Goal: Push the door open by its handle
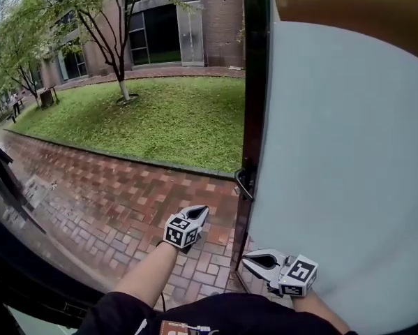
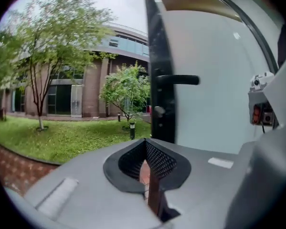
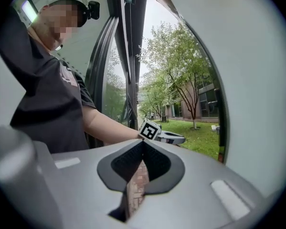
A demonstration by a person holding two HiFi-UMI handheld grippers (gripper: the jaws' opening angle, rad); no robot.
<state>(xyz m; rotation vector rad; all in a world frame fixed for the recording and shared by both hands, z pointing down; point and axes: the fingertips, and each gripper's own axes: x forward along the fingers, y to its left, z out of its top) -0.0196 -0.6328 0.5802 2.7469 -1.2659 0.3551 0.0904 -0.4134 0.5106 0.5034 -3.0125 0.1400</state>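
**A:** where's the door at?

**B:** The door [image 1: 334, 152] stands open on the right, black handle [image 1: 244, 184] on its dark edge. Left gripper [image 1: 202, 211] and right gripper [image 1: 249, 259] are both pinched closed and empty, below the handle. Wet brick paving [image 1: 118, 201] and lawn [image 1: 167, 117] outside.

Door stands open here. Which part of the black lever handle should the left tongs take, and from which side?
Probably the straight bar of the lever handle, near its free end. It lies level across the pale door, so tongs coming square to that face, one above, one below, could close round it. The left tongs are shut now and must open first.
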